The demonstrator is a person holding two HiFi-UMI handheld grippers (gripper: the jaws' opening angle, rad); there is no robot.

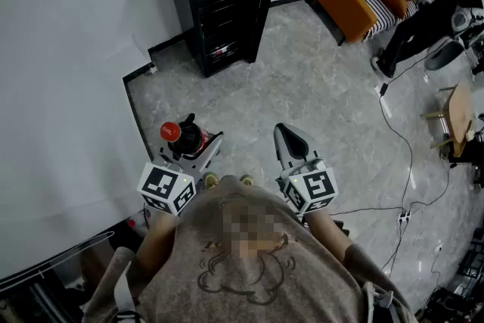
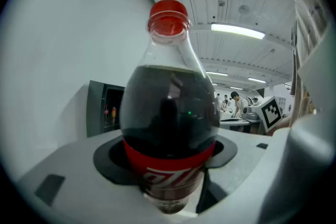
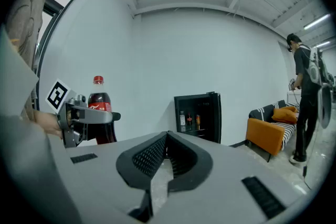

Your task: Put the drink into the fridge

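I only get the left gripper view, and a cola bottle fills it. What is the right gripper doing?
Observer: The right gripper is empty, with its jaws together.
Operator: Is my bottle upright?
Observer: Yes. The right gripper view shows the cola bottle standing upright in the left gripper, red cap on top.
Operator: Where is the fridge from here?
Observer: In the head view, the black fridge stands straight ahead, left of an orange sofa.

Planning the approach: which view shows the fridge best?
Right gripper view: fridge front-on, unblocked, bottles visible inside. Head view shows it from steeply above; left gripper view only a small part beside the cola bottle.
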